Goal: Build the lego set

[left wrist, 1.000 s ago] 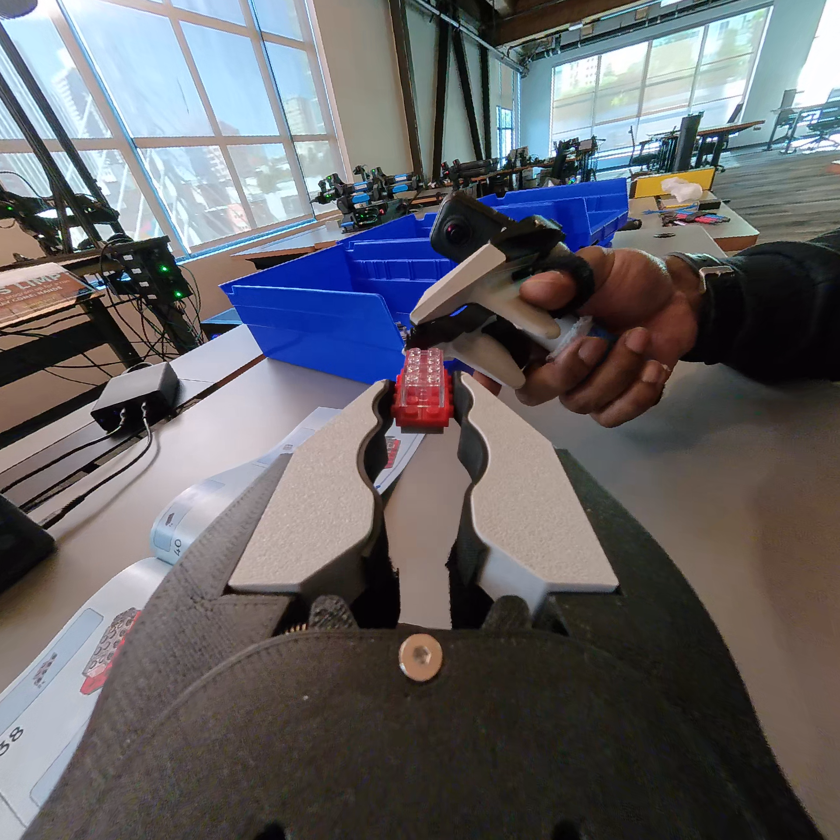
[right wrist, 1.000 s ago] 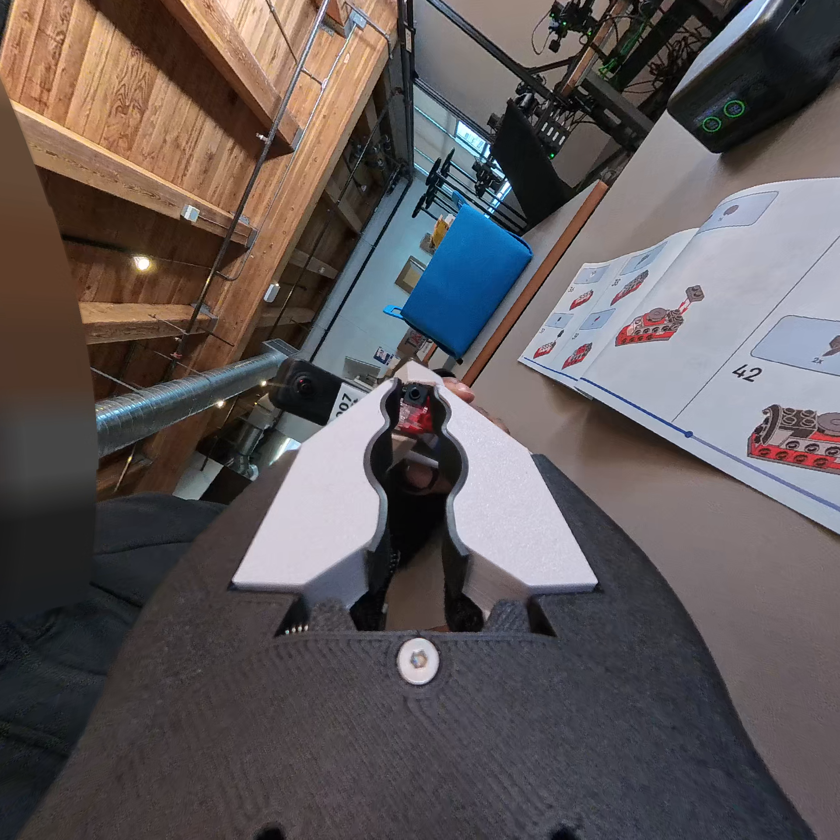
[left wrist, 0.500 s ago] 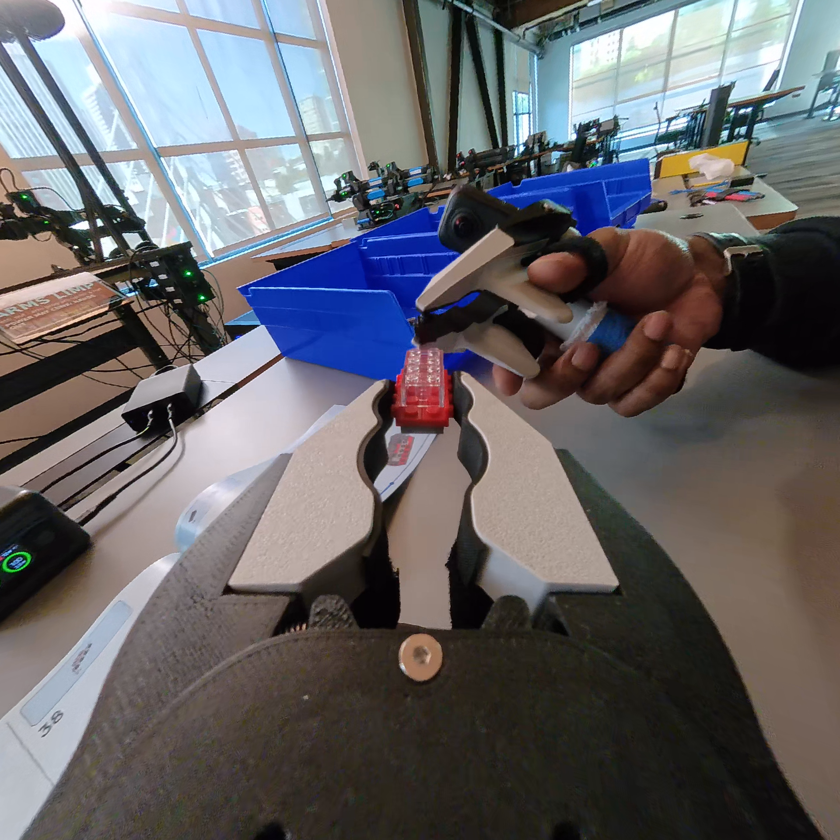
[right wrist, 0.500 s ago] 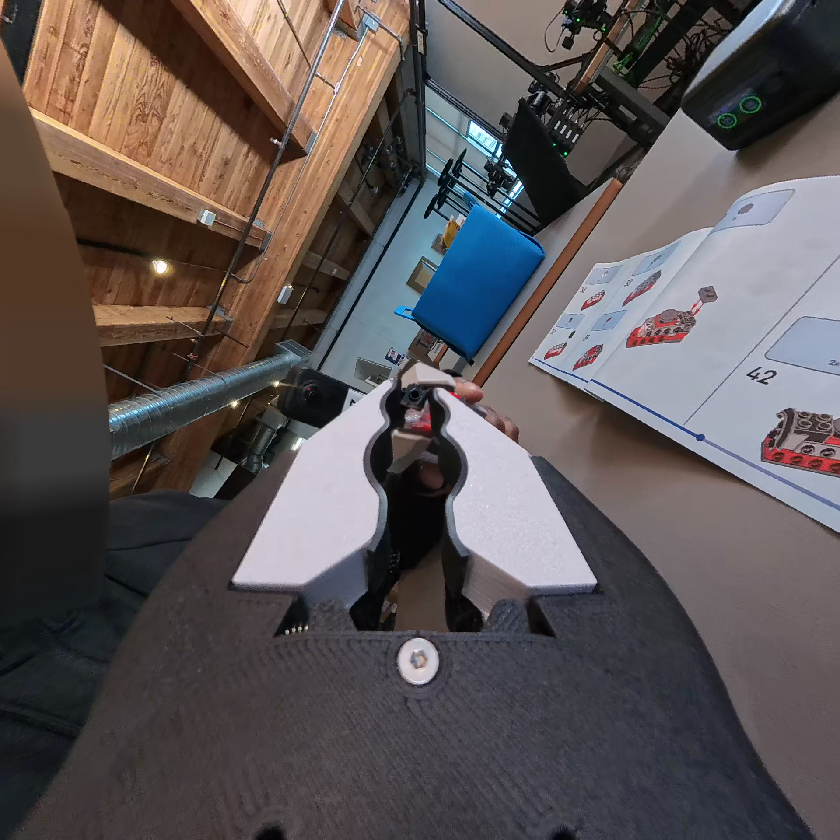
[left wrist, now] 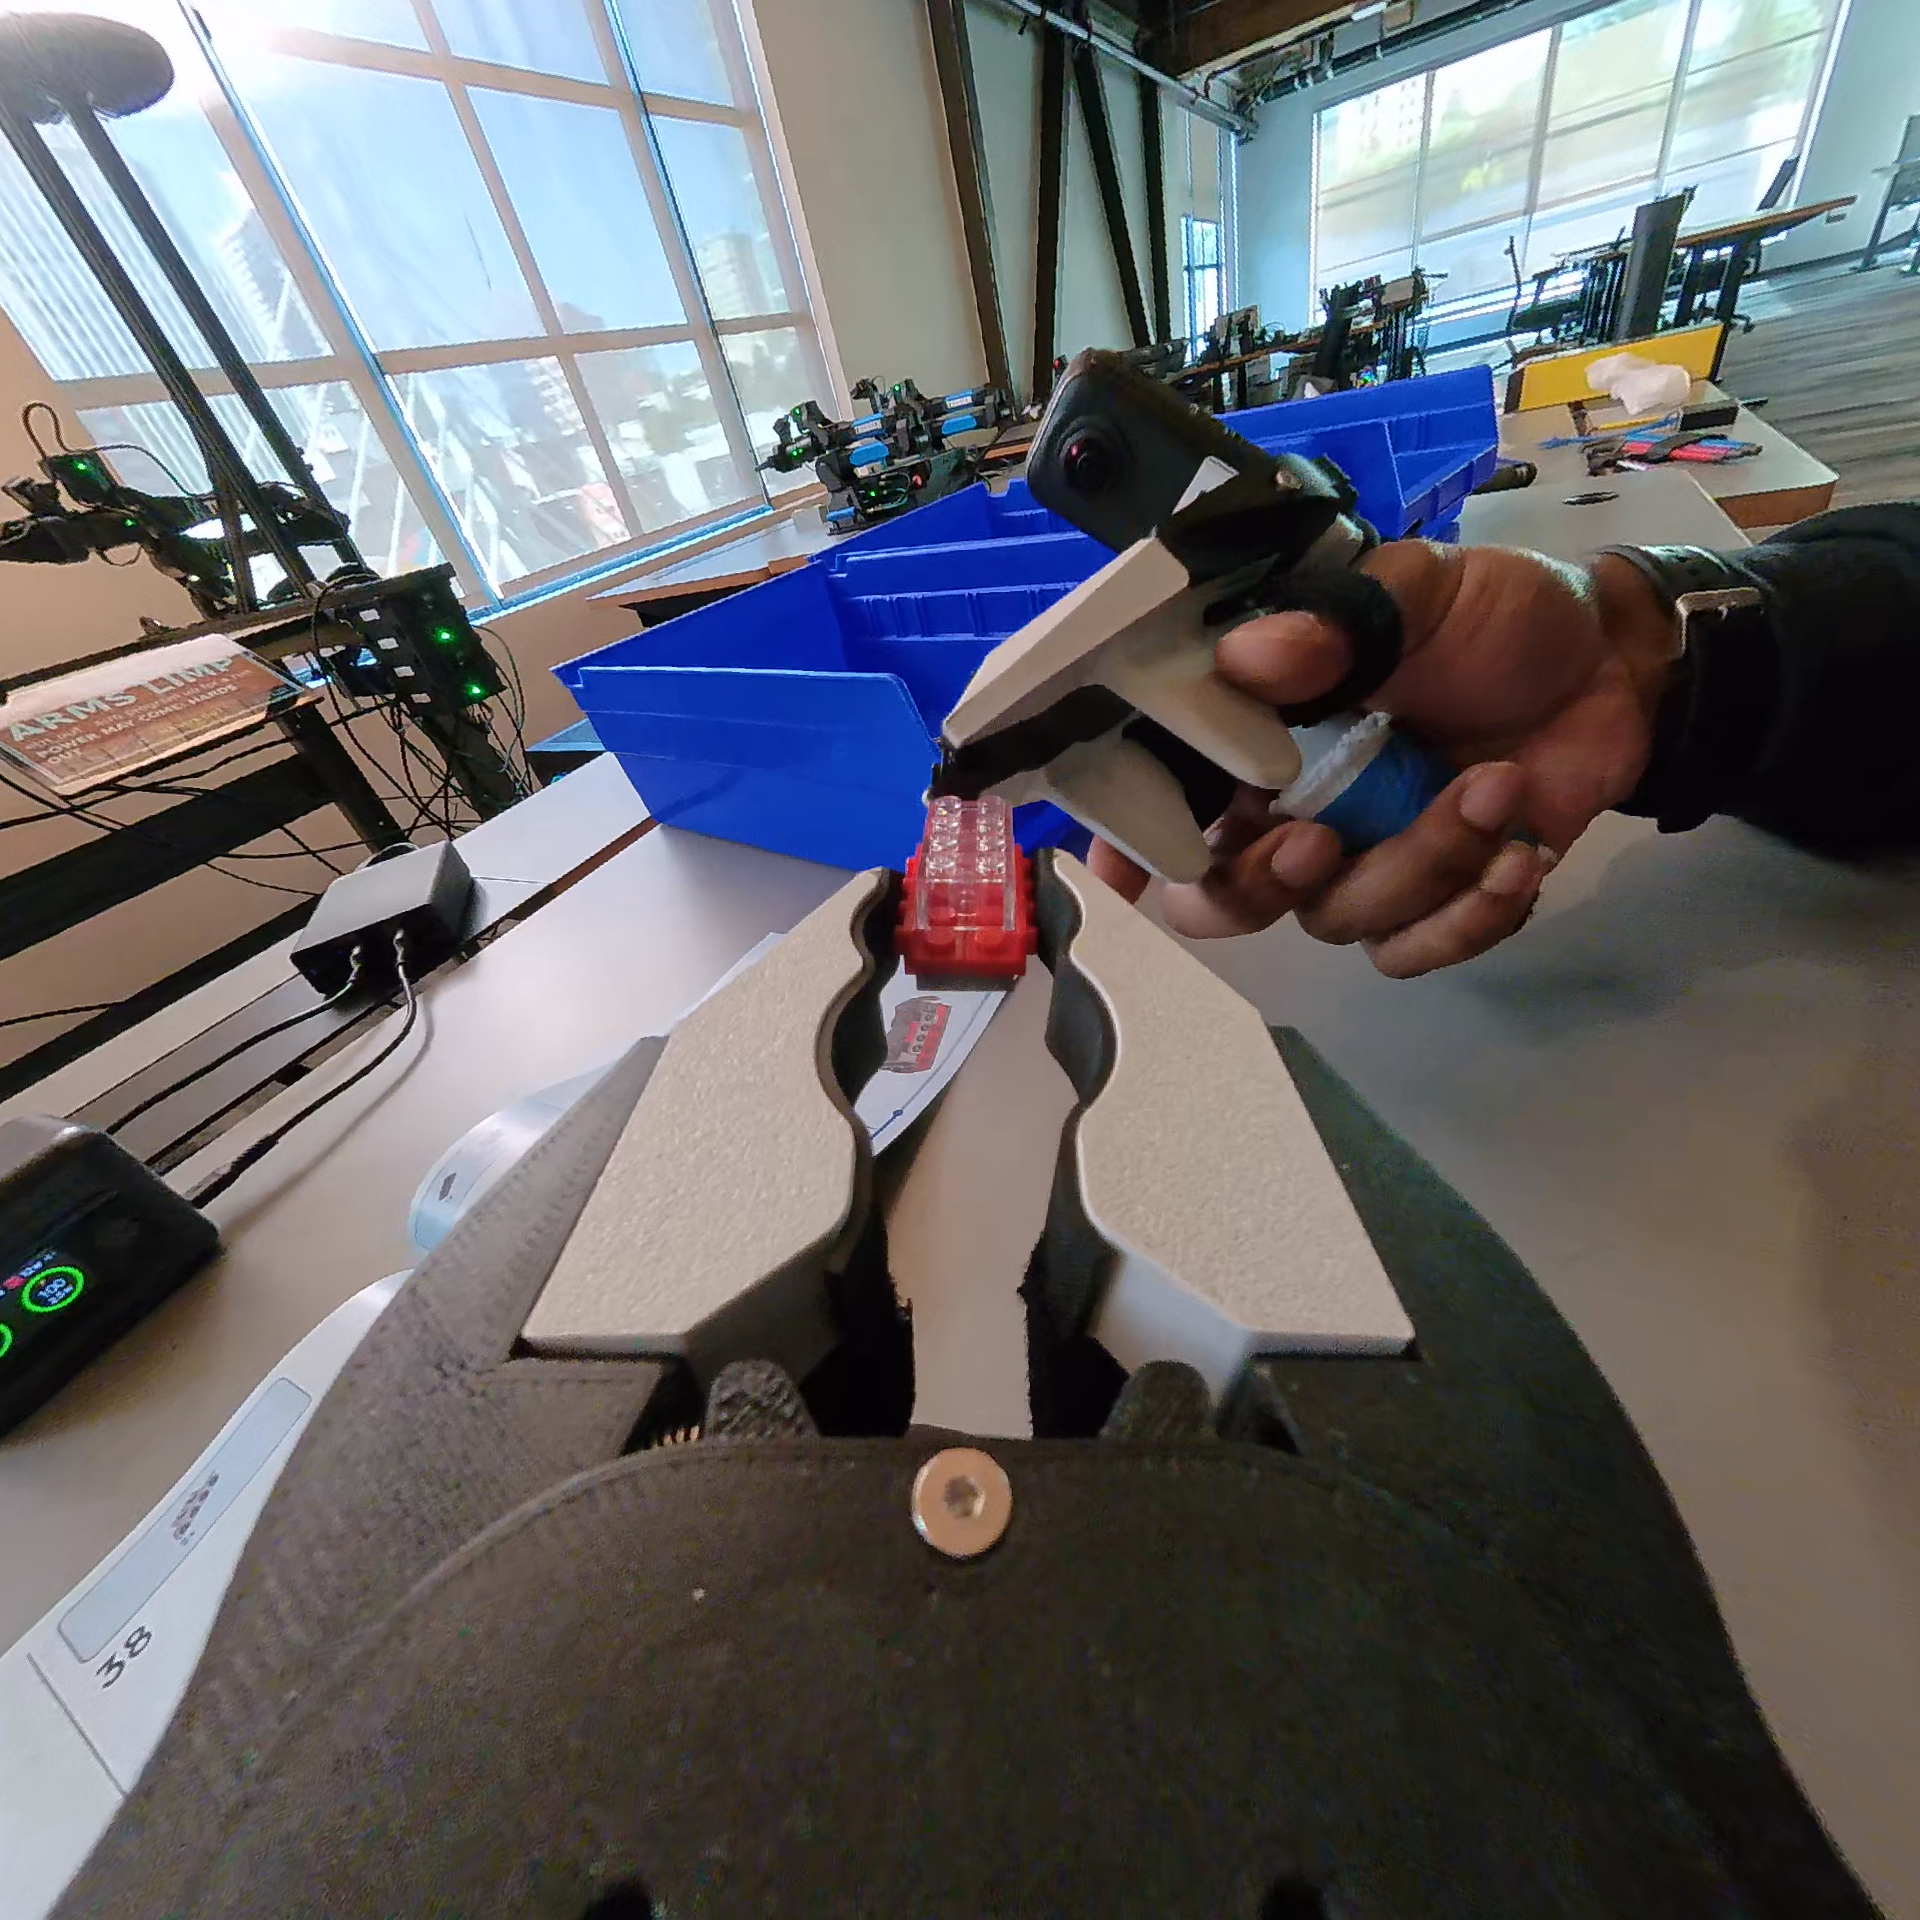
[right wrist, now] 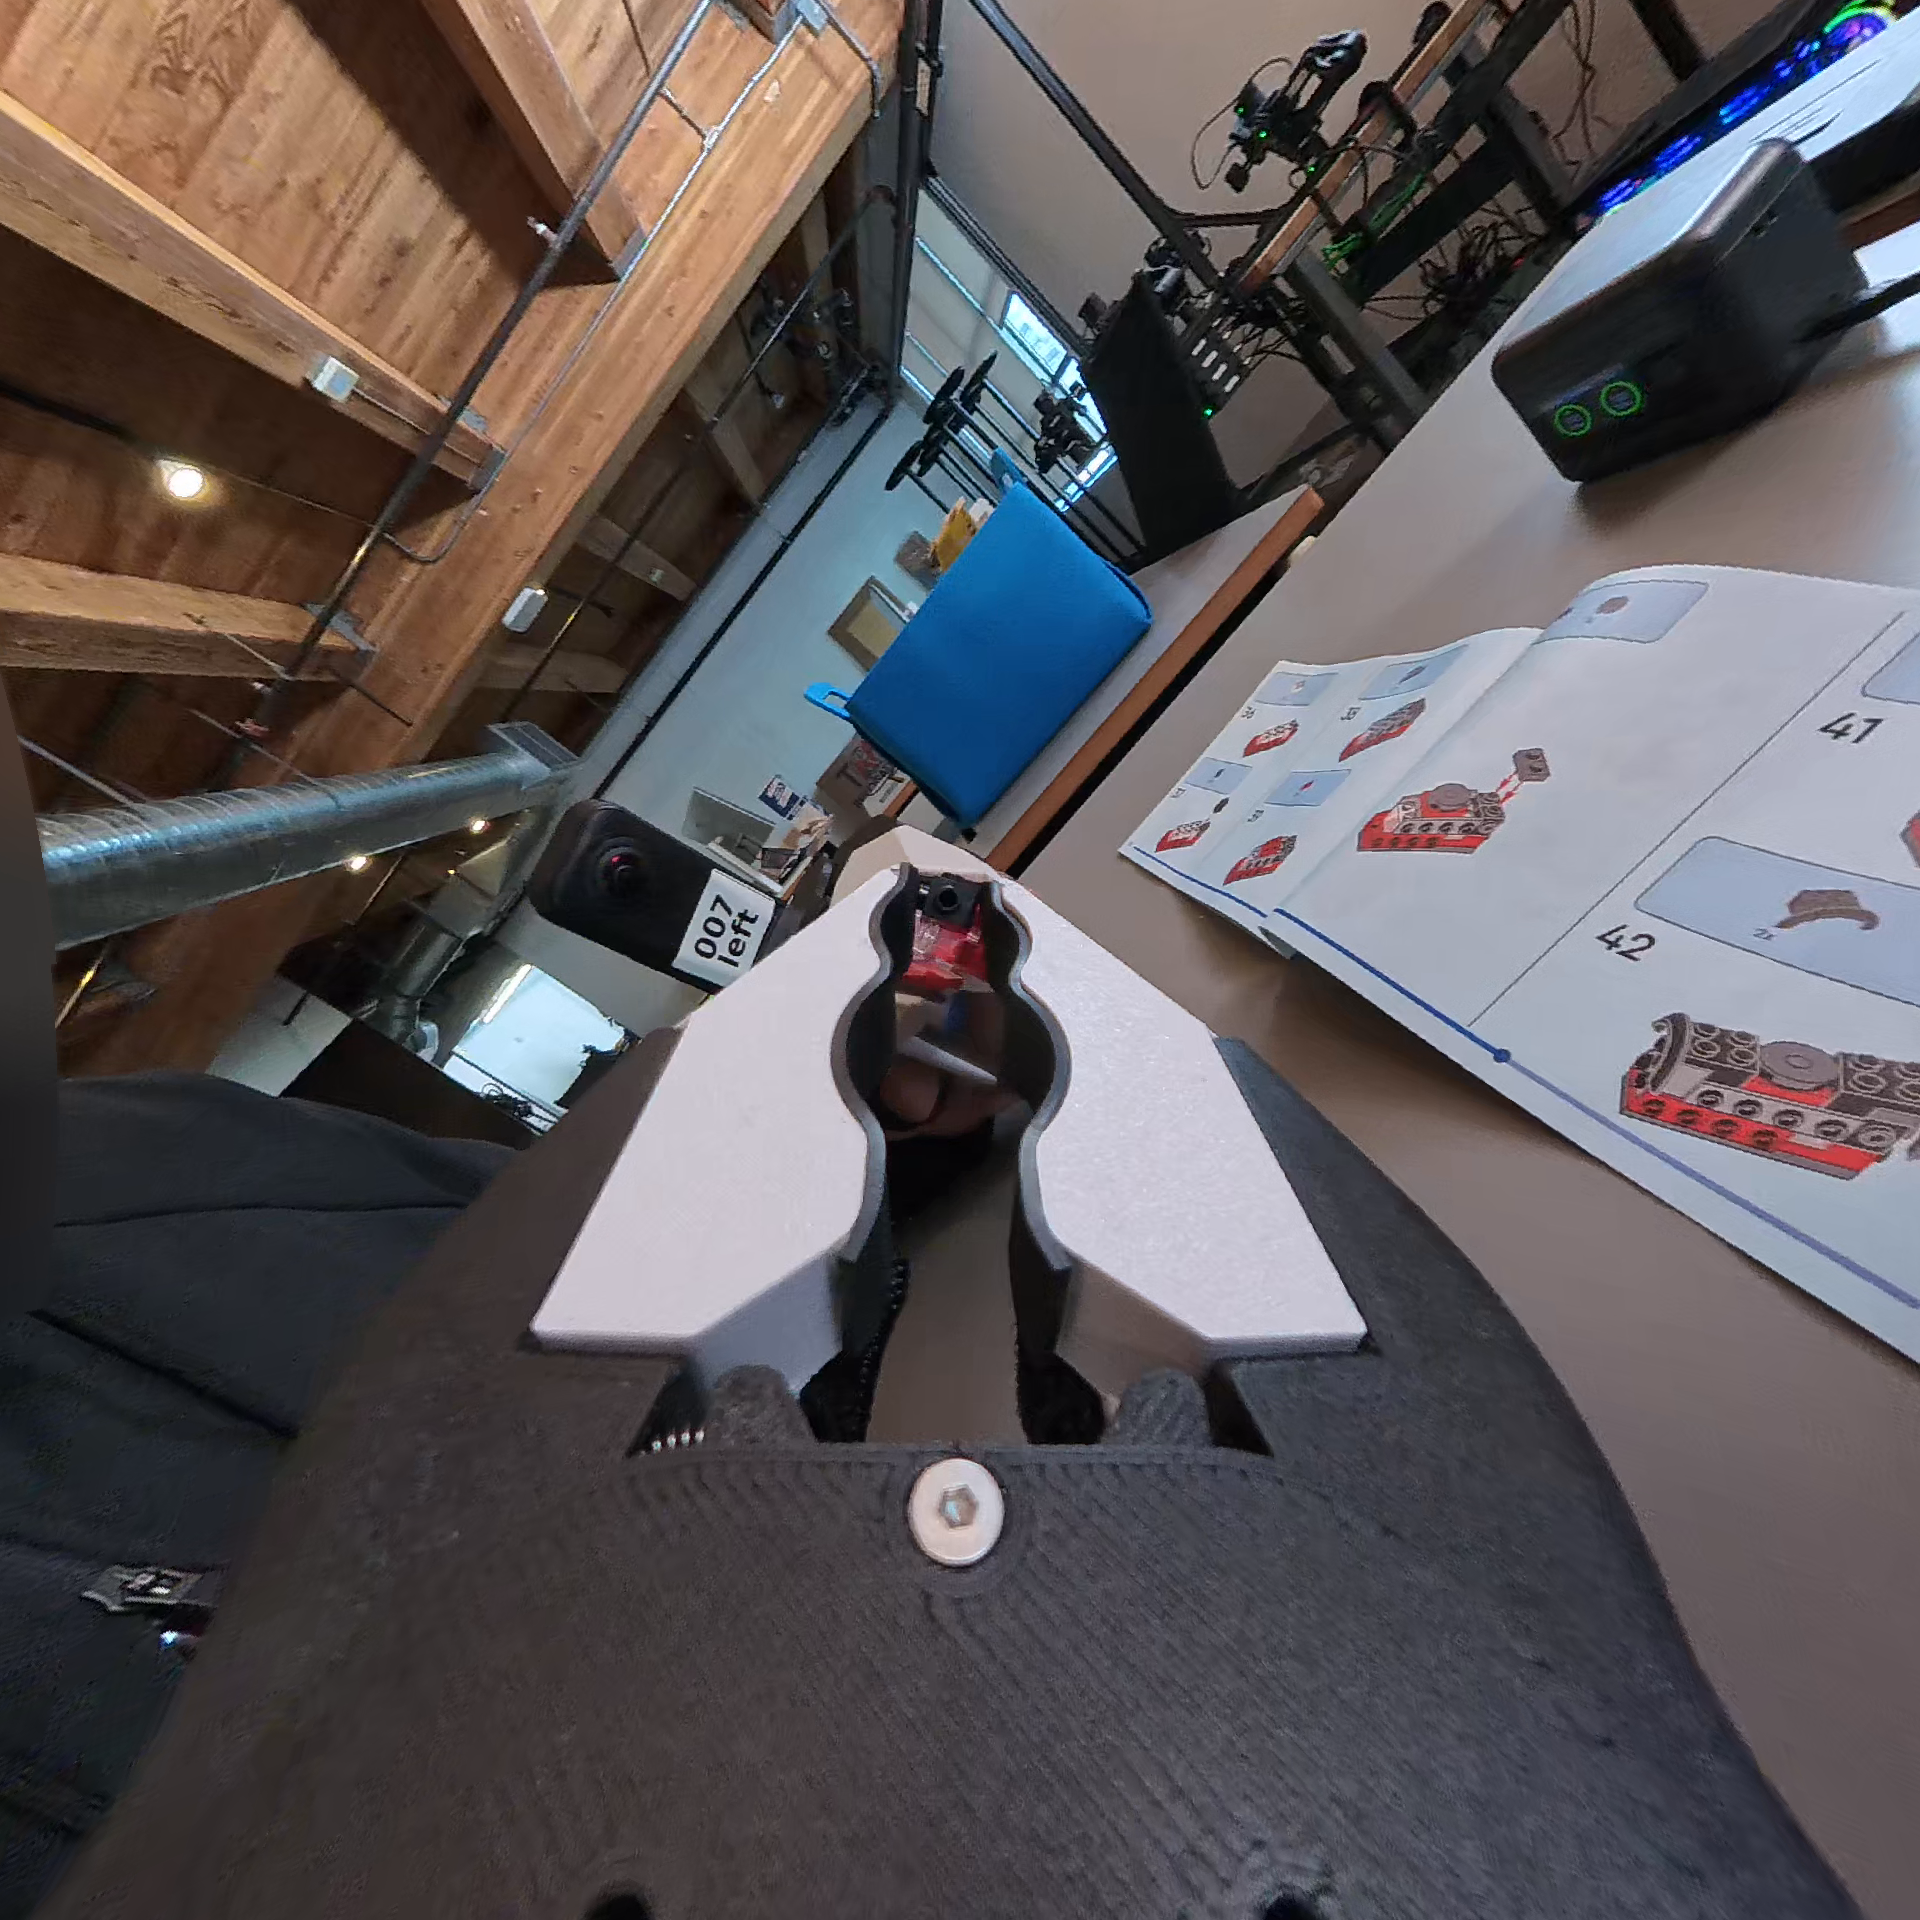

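Observation:
In the left wrist view, my left gripper (left wrist: 966,920) is shut on a red lego assembly (left wrist: 966,935) with a clear studded brick (left wrist: 968,857) on top, held above the table. My right gripper (left wrist: 943,774), held by a hand, has its closed tips touching or just above the far end of the clear brick. In the right wrist view, my right gripper (right wrist: 945,888) is shut on a small black piece (right wrist: 943,896), with the red assembly (right wrist: 940,951) right behind it.
Blue bins (left wrist: 790,727) stand behind the grippers. An open instruction booklet (right wrist: 1558,831) lies on the grey table (left wrist: 1610,1143), partly under my left gripper (left wrist: 187,1538). A black device with green lights (left wrist: 62,1268) and a black power box (left wrist: 384,914) sit at the left. Less than 4 cm separates the two grippers' tips.
Both grippers have shifted together over the table, so the black device has come into the left view. The right gripper's tips stay at the far end of the clear brick. Both grips are unchanged.

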A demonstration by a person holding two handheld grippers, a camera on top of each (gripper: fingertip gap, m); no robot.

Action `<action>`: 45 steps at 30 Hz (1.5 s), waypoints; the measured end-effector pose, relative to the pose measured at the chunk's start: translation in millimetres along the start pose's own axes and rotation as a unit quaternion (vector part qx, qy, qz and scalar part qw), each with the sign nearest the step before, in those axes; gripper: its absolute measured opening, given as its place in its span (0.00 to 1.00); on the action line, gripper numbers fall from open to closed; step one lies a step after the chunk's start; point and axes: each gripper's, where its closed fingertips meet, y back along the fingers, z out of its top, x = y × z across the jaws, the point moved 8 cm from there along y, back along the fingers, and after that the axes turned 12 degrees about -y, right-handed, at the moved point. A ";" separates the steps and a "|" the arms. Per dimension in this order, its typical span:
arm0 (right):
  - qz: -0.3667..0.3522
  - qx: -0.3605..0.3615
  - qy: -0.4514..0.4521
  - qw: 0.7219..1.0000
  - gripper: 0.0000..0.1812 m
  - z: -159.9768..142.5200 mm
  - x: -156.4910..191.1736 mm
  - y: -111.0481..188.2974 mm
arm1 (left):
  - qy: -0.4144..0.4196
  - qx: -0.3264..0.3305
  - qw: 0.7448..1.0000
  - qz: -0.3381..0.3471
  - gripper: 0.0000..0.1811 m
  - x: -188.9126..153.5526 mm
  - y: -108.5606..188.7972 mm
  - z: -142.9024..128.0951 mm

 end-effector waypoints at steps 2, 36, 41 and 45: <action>0.000 0.000 -0.001 1.000 0.06 -0.2 -0.4 -0.1 | -0.001 0.000 1.000 0.000 0.15 -0.3 -0.2 0.2; 0.023 0.006 -0.068 0.997 0.09 -2.6 -9.8 0.1 | 0.001 -0.012 1.000 -0.003 0.15 -0.7 0.7 0.4; 0.004 0.008 -0.063 0.998 0.09 -2.2 -14.2 2.3 | 0.032 -0.008 0.999 0.007 0.15 6.7 2.5 -3.3; -0.012 0.008 -0.044 0.999 0.10 -0.6 -14.9 2.6 | 0.090 -0.028 0.995 0.021 0.15 19.7 8.7 -6.2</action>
